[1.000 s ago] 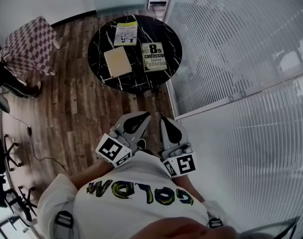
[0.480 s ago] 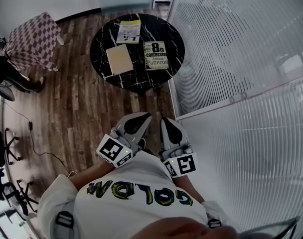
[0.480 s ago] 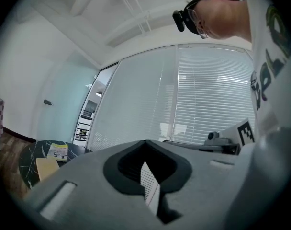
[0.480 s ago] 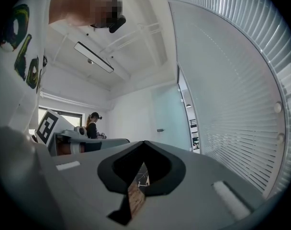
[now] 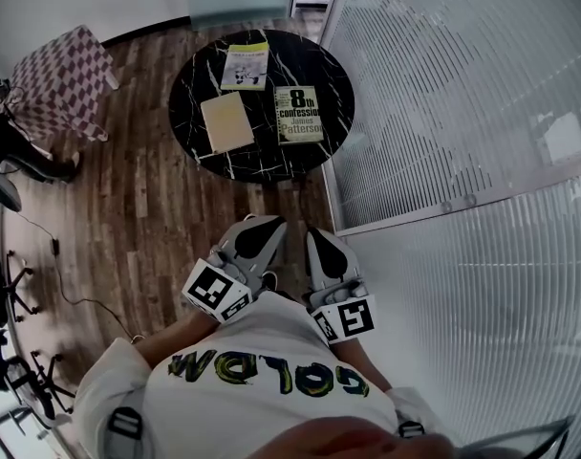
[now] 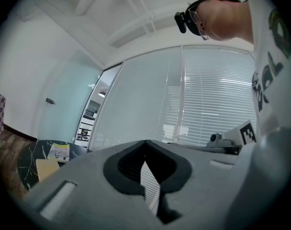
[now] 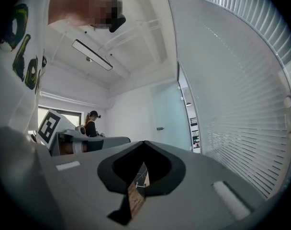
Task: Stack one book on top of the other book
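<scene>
Three books lie on a round black marble table (image 5: pixel 262 151) ahead of me: a tan book (image 5: pixel 225 122) at the left, a book titled "8th confession" (image 5: pixel 298 114) at the right, and a yellow-and-white book (image 5: pixel 244 66) behind them. My left gripper (image 5: pixel 268 223) and right gripper (image 5: pixel 319 230) are held side by side close to my chest, well short of the table. Both are shut with nothing between the jaws. The left gripper view shows its closed jaws with the table (image 6: pixel 26 159) and the yellow book (image 6: pixel 59 152) far off at the left.
A glass wall with white blinds (image 5: pixel 443 94) runs along the right. A checkered seat (image 5: pixel 59 82) stands left of the table on the wood floor. Office chair bases (image 5: pixel 9 285) and a cable (image 5: pixel 71 290) lie at the left. Another person (image 7: pixel 92 123) stands far off.
The table and books sit slightly lower in the head view than a second ago. Both grippers stay shut by my chest and have hardly shifted.
</scene>
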A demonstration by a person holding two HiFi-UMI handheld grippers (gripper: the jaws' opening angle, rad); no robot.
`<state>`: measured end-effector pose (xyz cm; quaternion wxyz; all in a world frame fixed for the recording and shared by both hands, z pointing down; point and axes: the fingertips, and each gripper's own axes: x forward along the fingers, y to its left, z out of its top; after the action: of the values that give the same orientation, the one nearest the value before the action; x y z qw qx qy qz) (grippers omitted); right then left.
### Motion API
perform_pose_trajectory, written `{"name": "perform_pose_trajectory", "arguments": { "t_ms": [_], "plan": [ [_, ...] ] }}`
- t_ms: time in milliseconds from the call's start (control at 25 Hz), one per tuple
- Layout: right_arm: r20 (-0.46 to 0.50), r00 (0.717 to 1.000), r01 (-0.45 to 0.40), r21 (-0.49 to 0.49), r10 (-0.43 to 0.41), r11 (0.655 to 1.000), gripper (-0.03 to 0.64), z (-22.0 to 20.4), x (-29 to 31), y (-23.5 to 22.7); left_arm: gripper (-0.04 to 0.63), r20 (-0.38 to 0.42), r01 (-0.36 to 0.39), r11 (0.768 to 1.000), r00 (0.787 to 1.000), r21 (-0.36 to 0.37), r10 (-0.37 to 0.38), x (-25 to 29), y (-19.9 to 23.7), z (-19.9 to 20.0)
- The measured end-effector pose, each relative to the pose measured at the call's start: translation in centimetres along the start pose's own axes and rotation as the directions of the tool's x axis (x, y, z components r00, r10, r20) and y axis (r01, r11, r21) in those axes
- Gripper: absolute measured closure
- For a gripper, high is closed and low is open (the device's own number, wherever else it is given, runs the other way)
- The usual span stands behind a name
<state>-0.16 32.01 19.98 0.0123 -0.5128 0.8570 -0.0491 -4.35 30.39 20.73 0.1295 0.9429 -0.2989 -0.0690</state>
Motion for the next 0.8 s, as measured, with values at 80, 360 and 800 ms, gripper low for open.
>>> {"name": "perform_pose_trajectory", "arguments": {
  "t_ms": [80,360,800],
  "plan": [
    [-0.005,1.0,0.001,-0.004,-0.001,1.0,0.615,0.0,1.3,-0.6,0.594,0.005,0.0,1.0,1.0,-0.001,0.0,0.7,1.2,0.4],
    [-0.013,1.0,0.001,-0.015,-0.001,1.0,0.615,0.4,6.7,-3.2,0.594,0.016,-0.005,1.0,1.0,-0.006,0.005,4.0,6.3,1.6],
    [-0.021,1.0,0.013,-0.027,-0.013,1.0,0.615,1.9,17.6,-7.1,0.594,0.014,0.024,1.0,1.0,-0.018,-0.024,9.3,15.7,5.0]
  ]
}}
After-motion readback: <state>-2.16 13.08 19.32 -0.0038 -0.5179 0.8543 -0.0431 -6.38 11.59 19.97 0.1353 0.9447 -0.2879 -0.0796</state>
